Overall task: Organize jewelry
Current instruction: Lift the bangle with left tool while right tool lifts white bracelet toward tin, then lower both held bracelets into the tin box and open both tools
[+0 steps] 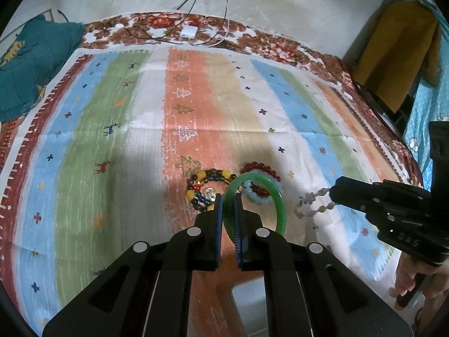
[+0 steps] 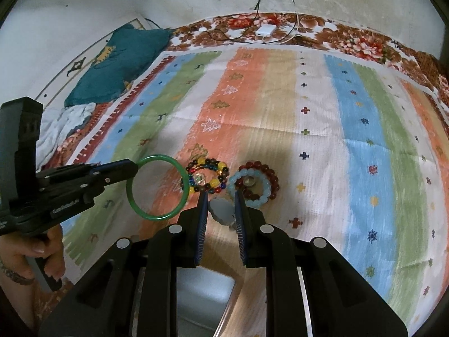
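left tongs (image 1: 228, 199) pinch green bangle (image 1: 276, 196) by rim, lifted off mat to sort | right tongs (image 2: 220, 199) nipped on pale bead strand (image 1: 310, 202), dangling | other bracelets (image 2: 207, 177) grouped mid striped mat (image 2: 350, 140) near front edge, on bed

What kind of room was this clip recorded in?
Probably a bedroom at home: the work surface looks like a bed spread with a striped cloth over a floral sheet, a teal quilt bunched by the wall, and a white charger with trailing cables.
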`<state>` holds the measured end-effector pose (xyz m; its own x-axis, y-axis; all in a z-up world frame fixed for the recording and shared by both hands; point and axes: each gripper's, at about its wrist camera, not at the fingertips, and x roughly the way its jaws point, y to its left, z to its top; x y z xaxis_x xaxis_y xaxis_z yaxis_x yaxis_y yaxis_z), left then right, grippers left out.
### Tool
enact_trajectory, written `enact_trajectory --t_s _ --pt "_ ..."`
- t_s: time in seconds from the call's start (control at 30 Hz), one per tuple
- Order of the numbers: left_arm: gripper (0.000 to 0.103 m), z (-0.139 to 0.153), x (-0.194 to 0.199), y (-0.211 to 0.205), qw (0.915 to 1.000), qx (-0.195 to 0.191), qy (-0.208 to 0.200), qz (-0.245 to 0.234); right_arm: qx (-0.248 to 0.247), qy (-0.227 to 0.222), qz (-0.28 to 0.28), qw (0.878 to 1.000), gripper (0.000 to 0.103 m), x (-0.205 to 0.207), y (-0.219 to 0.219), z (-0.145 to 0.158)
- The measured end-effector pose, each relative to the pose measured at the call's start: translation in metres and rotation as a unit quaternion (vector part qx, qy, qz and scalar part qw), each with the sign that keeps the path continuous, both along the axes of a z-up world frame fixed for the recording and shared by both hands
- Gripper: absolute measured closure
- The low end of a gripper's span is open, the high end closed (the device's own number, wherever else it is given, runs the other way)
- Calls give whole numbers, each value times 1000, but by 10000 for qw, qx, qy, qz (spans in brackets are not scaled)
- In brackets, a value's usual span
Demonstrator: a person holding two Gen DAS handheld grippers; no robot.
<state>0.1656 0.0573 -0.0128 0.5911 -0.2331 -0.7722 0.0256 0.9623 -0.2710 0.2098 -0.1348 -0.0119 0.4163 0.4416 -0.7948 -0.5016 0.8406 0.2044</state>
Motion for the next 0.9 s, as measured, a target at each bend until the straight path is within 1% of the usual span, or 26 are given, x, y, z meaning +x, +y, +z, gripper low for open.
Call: enact_trajectory --t_s 0.17,0.37,0.67,0.8,0.9 --pt "97 3 -12 -6 10000 -24 -25 -72 -16 3 60 10000 83 -12 1 2" --pt "97 3 -32 -14 9998 38 -29 -168 67 -10 122 9999 83 -30 -1 6" --pt "97 5 -54 -20 9997 -10 -49 -242 185 -55 136 9997 83 -48 -6 13" --pt "97 4 -61 -23 9996 -17 -48 -270 196 -21 149 9997 83 -55 -8 12" --pt "97 1 -64 -25 9996 54 -19 -285 195 26 165 9997 83 -61 -10 9"
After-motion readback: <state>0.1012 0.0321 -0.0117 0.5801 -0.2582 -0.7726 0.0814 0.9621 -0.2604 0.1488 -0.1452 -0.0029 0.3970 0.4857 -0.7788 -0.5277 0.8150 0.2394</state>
